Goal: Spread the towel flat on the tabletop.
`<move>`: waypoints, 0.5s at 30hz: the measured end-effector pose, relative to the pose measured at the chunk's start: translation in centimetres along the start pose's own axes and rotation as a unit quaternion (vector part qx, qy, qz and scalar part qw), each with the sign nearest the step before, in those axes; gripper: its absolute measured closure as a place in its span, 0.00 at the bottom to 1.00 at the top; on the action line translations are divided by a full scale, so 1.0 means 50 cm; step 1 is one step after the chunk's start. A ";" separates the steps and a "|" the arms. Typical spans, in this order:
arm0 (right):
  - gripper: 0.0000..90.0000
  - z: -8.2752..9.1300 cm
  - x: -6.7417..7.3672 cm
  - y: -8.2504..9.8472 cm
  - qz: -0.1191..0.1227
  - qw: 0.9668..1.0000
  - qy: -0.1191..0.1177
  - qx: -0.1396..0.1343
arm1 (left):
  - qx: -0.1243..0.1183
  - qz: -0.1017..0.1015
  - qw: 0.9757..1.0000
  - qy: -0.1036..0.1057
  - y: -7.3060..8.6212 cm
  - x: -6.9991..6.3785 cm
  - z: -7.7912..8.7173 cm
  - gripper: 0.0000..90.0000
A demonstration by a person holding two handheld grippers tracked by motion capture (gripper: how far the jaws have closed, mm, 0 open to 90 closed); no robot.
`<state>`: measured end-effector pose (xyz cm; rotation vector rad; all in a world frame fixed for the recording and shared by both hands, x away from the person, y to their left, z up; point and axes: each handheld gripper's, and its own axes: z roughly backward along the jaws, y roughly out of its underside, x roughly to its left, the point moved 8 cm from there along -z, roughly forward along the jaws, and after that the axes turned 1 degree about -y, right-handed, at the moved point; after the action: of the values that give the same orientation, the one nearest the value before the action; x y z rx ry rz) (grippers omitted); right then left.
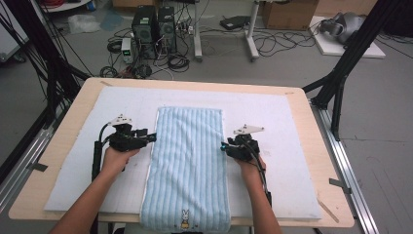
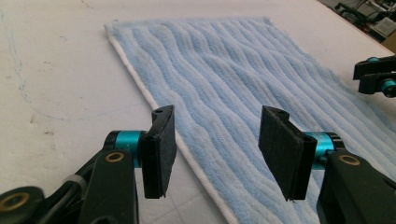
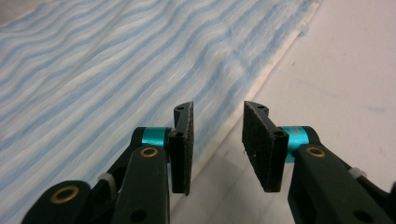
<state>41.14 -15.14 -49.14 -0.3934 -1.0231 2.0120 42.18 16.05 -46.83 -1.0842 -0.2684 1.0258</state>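
Pale-blue ribbed towel (image 1: 187, 165), flat

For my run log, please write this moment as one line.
towel: flat on mat | left gripper: open, at left edge | right gripper: open, at right edge

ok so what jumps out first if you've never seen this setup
A long light-blue striped towel lies flat down the middle of the white mat, its near end with a small rabbit picture hanging over the table's front edge. The left tool and right tool flank it, each at a long edge, jaws open and gripping nothing.
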 end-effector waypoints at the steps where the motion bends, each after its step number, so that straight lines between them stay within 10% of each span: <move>1: 0.72 -0.009 0.000 -0.004 -0.004 1.000 0.000 0.002 | 0.000 0.003 1.000 0.000 -0.001 0.002 -0.003 0.51; 8: 0.97 -0.019 -0.008 0.004 0.023 0.999 0.018 0.038 | 0.002 0.008 1.000 -0.008 -0.005 0.016 -0.024 0.52; 12: 0.84 0.008 -0.020 0.018 0.020 0.997 0.042 0.055 | 0.006 0.011 1.000 -0.006 -0.001 0.018 -0.030 0.52; 15: 0.73 0.014 -0.023 0.003 0.022 0.999 0.037 0.014 | 0.003 0.009 1.000 -0.006 -0.001 0.019 -0.035 0.52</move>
<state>41.35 -16.45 -48.92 -0.4760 -0.9484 2.0332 43.83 15.75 -47.93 -1.0777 -0.2654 1.0479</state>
